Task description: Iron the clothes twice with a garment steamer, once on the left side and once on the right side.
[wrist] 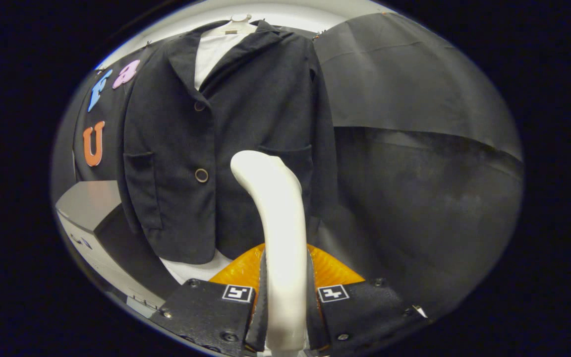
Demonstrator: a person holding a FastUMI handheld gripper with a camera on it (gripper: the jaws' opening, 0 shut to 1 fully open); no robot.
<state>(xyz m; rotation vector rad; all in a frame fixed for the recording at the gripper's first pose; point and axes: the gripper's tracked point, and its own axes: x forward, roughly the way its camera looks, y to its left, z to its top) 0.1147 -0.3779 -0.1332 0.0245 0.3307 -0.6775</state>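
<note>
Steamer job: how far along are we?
Done: the claw is shut on the white steamer. In hand: the steamer's head is raised in front of the hanging black jacket, near its lower front. Left: passes completed can't be judged from this frame.

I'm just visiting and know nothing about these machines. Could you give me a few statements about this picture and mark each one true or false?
1. The gripper is shut on the white steamer. True.
2. The black jacket lies folded on a table. False: it hangs on a hanger, beyond the fingers.
3. A white garment shows inside the jacket's collar. True.
4. The steamer's head points away from the jacket. False: it rises in front of the jacket's lower front.
5. The jacket has two buttons down its front. True.
</note>
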